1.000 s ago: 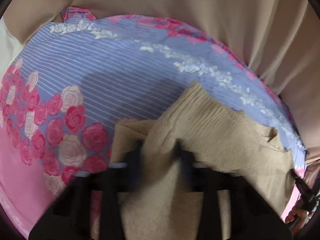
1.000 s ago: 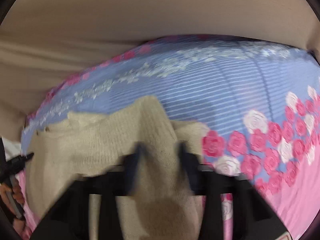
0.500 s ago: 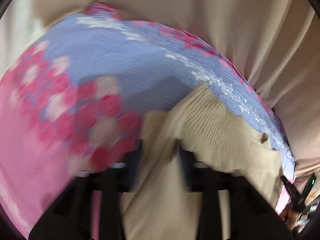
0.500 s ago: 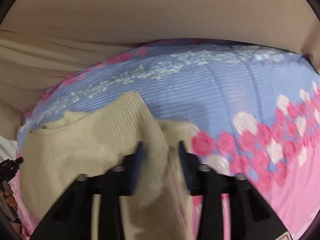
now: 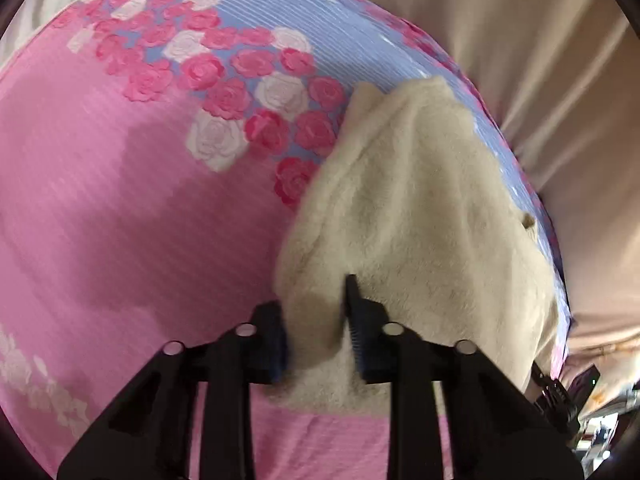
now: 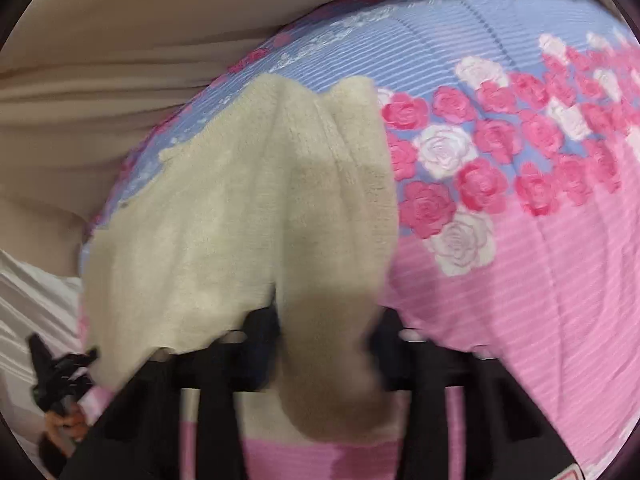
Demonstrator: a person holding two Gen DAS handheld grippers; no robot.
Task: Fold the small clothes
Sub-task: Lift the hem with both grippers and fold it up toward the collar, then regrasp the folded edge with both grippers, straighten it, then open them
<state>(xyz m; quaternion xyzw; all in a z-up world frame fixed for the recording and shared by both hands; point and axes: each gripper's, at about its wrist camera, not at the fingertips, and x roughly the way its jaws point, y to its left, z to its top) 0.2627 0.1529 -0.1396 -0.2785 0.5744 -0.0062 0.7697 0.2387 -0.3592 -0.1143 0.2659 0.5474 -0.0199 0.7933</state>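
A small cream knitted garment (image 5: 420, 216) lies on a bed sheet (image 5: 120, 208) printed with pink and white roses on pink and blue stripes. My left gripper (image 5: 320, 312) is shut on the garment's near left edge, cloth bunched between its fingers. In the right wrist view the same garment (image 6: 224, 216) fills the middle and left. My right gripper (image 6: 324, 328) is shut on a thick fold of it, which hangs over and hides the fingertips. The other gripper (image 6: 56, 368) shows at the lower left of the right wrist view.
Beige curtain or bedding (image 5: 540, 60) rises behind the bed on the far side. White cloth (image 6: 28, 292) lies at the left edge of the right wrist view. The rose-print sheet (image 6: 520, 260) stretches bare to the right of the garment.
Both grippers have pulled the garment's held edge toward the near pink part of the sheet. The left wrist view has swung left, showing more pink sheet. Both stay shut on the cloth.
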